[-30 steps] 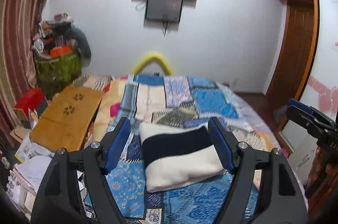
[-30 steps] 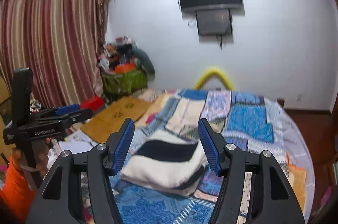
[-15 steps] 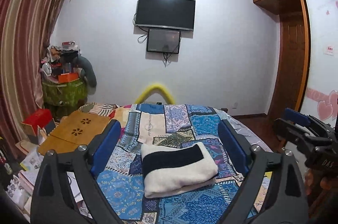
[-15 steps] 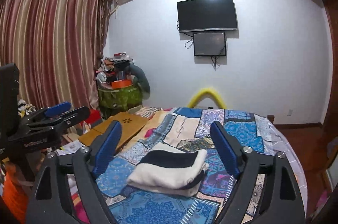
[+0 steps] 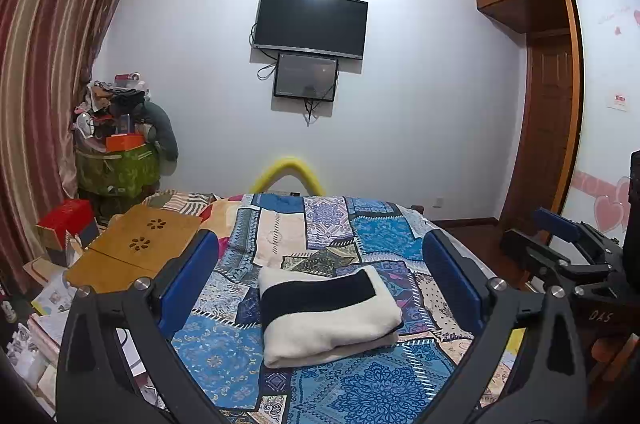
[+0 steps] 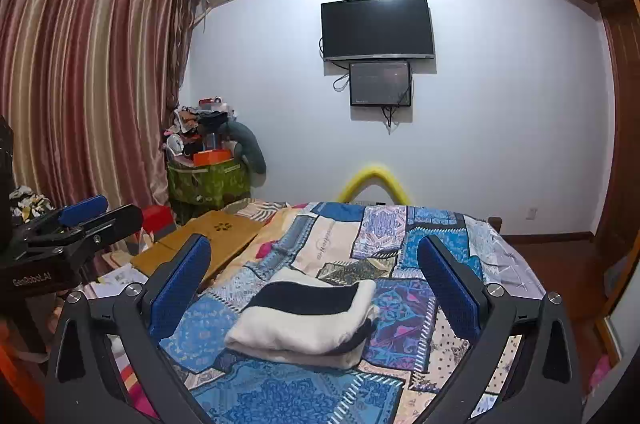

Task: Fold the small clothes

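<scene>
The left hand-held gripper [image 5: 320, 276] hangs with its blue-padded fingers [image 5: 188, 278] spread wide, gripping nothing. The right hand-held gripper [image 6: 314, 278] is just as wide apart and empty, level beside the left one.

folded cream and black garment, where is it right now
The folded cream and black garment lies flat on the patchwork bedspread, centred between each gripper's open fingers in both wrist views, with the wooden lap desk off to its left.

Black left gripper [image 5: 320, 280] and right gripper [image 6: 314, 274], blue ribbed pads, silver screws, perhaps "GenRobot.AI" lettering.
</scene>
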Motion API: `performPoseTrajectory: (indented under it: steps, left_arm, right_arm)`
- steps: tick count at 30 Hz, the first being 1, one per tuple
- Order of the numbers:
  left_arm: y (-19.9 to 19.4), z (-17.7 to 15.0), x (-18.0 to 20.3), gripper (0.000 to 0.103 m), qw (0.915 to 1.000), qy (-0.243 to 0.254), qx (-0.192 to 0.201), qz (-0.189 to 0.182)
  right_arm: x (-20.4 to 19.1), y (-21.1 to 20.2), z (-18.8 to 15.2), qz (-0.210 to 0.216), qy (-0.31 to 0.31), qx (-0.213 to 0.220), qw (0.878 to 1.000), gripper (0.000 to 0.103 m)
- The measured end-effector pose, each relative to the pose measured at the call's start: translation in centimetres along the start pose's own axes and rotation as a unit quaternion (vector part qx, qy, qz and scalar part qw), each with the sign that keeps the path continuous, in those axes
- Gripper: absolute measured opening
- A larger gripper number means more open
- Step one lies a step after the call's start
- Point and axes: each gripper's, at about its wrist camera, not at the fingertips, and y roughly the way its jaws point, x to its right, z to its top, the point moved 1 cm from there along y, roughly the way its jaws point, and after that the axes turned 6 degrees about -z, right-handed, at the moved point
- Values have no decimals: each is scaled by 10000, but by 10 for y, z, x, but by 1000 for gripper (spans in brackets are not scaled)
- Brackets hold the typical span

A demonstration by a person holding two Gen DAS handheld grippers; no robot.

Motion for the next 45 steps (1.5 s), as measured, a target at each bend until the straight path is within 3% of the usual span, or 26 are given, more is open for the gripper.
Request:
performPoseTrajectory:
  steps: [29,45]
  left_arm:
    - [15,-8,7,103,9998,50,-213,16]
    - [17,-9,4,103,9993,-114,-296,-194]
  right_arm:
    - [3,-3,-2,-113,36,-148,9998,103]
    - [4,-3,-2,-139,41,-161,9998,103]
